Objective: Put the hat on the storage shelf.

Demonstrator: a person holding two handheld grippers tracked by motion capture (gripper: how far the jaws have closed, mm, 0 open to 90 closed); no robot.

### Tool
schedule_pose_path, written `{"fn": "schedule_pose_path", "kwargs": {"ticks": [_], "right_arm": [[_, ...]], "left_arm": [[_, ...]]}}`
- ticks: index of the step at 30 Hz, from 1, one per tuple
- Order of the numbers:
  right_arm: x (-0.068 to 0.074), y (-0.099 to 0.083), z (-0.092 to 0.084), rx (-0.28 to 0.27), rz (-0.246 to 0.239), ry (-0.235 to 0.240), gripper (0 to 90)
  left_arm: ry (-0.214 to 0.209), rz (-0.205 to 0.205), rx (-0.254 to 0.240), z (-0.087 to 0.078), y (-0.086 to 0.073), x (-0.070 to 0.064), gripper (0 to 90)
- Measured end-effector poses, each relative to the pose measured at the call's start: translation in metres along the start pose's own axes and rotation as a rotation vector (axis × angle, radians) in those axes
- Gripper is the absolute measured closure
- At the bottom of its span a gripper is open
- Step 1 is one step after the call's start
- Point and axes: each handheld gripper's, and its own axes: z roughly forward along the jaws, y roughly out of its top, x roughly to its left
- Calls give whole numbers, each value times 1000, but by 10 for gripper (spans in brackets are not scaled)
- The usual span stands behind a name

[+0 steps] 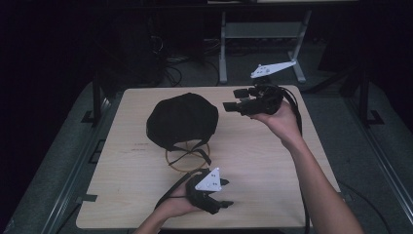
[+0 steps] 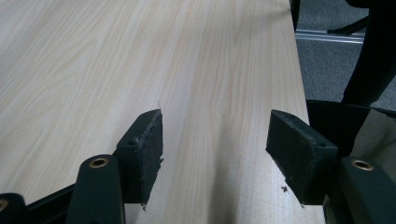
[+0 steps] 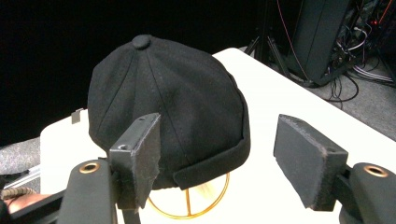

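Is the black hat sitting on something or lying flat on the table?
Sitting on something. The black hat rests on a gold wire stand, whose ring and bars show under its brim, above the table.

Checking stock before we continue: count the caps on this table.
1. The black cap sits on a gold wire stand at the table's middle, ahead of the right gripper.

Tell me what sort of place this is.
Probably a lab or workshop set up for recording. A pale wood-grain table stands on grey carpet in a dark room, tangled cables and dark equipment racks stand behind it, and a black cloth cap sits on a gold wire stand.
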Motion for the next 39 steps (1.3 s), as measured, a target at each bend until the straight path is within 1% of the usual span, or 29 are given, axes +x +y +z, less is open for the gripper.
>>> {"fn": "schedule_pose_path", "kwargs": {"ticks": [2,5,9,15,21,24,25,32,35,39], "right_arm": [[-1,-1,-2,7,-2,-1,305],[-1,-4,-4,4,1,-6,304],[-3,-8,-9,6,5,-12,301],[-7,-18,-16,16,18,-22,295],[-10,-28,-24,7,27,-33,293],[-10,-33,-28,12,28,-37,288],[-10,-35,-29,12,25,-42,288],[-12,-47,-36,12,41,-52,284],[-12,-52,-39,13,36,-59,283],[-12,-60,-43,13,49,-64,281]], "left_arm": [[0,-3,-3,0,0,0,360],[4,6,2,0,0,1,360],[4,2,1,0,0,1,360],[1,0,0,2,0,0,360],[1,9,11,2,0,0,360],[1,1,5,3,-1,0,360],[2,8,12,2,-1,1,360],[0,6,13,3,-1,0,360],[0,5,13,3,-1,1,360],[0,9,15,4,-1,1,361]]}}
